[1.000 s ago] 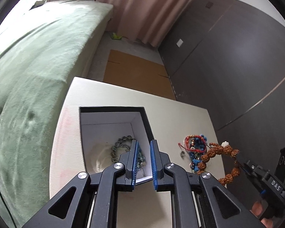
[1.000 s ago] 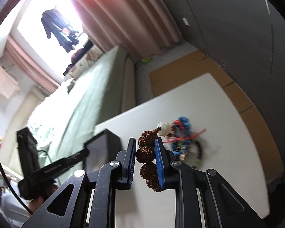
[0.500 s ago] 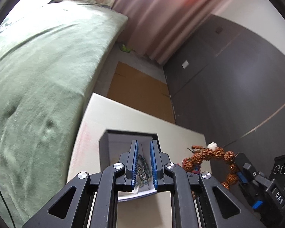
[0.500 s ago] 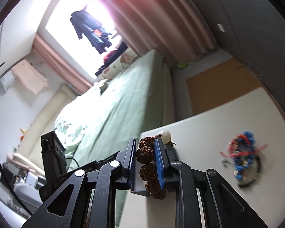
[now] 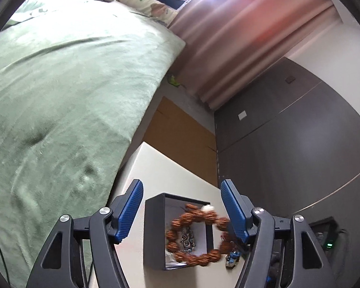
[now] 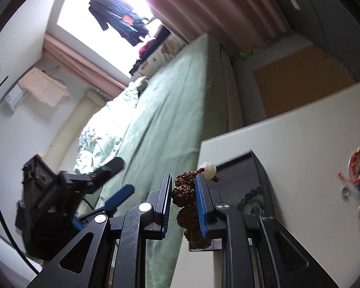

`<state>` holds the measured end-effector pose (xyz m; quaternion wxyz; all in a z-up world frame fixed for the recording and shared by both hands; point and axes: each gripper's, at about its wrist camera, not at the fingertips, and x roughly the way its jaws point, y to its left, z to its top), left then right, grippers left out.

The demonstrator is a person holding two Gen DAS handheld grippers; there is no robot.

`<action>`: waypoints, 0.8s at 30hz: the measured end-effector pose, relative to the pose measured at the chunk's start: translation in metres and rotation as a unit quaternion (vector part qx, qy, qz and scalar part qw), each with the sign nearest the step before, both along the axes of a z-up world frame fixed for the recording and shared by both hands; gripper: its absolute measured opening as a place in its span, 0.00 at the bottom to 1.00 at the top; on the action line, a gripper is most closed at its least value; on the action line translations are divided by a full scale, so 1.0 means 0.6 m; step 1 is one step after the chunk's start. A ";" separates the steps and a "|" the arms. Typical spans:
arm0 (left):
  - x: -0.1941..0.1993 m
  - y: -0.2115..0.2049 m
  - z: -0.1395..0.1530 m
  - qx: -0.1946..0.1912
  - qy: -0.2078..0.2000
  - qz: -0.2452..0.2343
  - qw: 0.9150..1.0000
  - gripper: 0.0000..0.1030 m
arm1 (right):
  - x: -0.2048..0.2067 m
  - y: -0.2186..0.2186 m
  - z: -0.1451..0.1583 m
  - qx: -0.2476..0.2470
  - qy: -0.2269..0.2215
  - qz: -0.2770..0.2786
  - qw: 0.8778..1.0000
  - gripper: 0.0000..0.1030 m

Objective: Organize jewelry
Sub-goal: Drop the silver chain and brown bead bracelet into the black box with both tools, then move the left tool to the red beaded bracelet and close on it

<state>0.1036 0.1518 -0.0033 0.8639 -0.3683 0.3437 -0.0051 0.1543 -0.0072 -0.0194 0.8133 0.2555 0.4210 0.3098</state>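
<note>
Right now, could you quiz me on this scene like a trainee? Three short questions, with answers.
1. True or false: the right tool is shut on the brown bead bracelet.
2. Multiple choice: the left tool is A) open, B) shut on a ring, C) out of view.
3. Fill in: the bracelet hangs over the black ___ on the white table.

Key: 1 true; 2 A; 3 box.
</note>
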 end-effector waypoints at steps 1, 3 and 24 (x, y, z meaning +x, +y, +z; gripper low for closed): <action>0.001 -0.001 -0.001 0.000 0.001 -0.004 1.000 0.66 | 0.008 0.003 -0.018 -0.023 0.021 0.001 1.000 0.21; 0.002 -0.006 -0.002 0.002 0.002 -0.009 1.000 0.66 | 0.019 0.003 -0.037 -0.067 0.052 -0.005 0.996 0.22; 0.014 -0.088 -0.010 0.053 0.006 -0.059 0.997 0.66 | -0.019 -0.253 0.006 -0.093 0.072 -0.159 0.980 0.54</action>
